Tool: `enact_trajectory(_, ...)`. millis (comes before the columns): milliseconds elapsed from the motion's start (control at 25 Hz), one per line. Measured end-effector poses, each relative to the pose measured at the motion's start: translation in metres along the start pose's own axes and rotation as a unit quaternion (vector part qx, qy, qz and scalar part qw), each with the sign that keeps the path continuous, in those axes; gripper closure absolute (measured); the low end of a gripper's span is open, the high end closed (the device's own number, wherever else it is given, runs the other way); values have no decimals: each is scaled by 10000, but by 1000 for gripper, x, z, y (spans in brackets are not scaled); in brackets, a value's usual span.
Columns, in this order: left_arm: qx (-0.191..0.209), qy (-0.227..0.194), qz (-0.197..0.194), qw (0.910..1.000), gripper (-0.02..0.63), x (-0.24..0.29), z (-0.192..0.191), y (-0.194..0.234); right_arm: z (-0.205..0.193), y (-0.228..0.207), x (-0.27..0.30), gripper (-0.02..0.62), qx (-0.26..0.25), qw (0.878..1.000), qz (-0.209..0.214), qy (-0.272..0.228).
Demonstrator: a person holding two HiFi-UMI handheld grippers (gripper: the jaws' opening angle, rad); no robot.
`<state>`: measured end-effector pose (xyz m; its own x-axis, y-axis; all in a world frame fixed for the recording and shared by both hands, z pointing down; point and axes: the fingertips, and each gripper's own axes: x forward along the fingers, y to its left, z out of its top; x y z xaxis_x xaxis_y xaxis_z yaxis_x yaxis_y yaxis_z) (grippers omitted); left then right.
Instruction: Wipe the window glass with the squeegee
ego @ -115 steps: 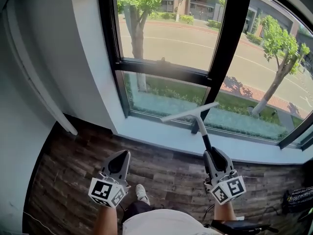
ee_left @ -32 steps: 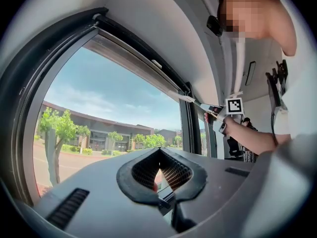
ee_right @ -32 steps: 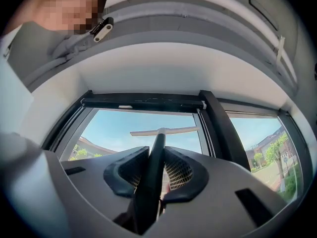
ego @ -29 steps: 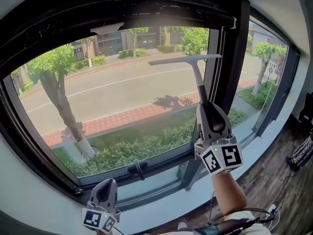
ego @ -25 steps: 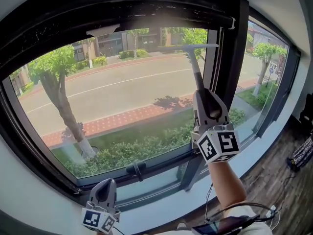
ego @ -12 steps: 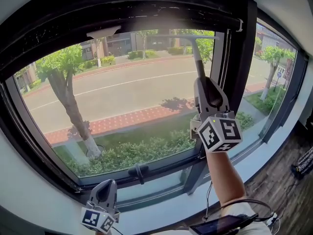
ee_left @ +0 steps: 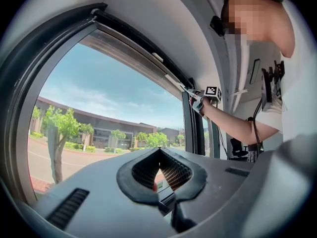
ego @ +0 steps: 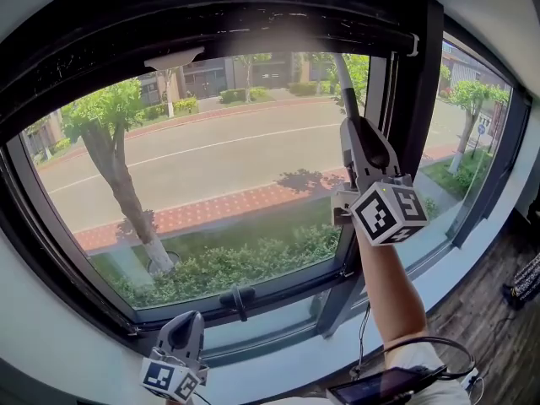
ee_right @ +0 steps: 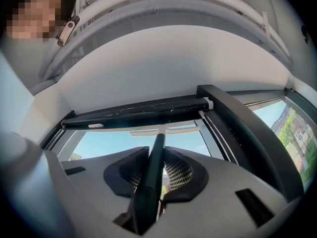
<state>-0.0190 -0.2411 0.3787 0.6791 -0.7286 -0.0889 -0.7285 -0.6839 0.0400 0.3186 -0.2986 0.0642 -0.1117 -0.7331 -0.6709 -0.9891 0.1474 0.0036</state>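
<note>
Window glass [ego: 211,167]; squeegee [ego: 344,87] in right tool [ee_right: 157,157]

I see a black window frame [ego: 253,24] across the centre, white wall [ego: 34,344] at lower left, wood floor [ego: 498,315] at lower right, bright daylight.

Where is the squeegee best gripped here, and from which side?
On the dark, straight handle of the T-shaped squeegee, from below and in line with it, as the right gripper does. The pale crossbar blade sits high against the window's top edge and must stay free.
</note>
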Motion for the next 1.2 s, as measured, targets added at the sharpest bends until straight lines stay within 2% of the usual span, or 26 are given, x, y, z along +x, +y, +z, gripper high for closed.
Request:
enact_trajectory(320,-73,60,27,10000,588,3,-7,0,-13,-4,-1,495,-117,9999,117,-29)
enact_trajectory(1200,-207,149,-48,9997,588,6,-19,-7,-51,-3,-46,495,-309,9986,31,420)
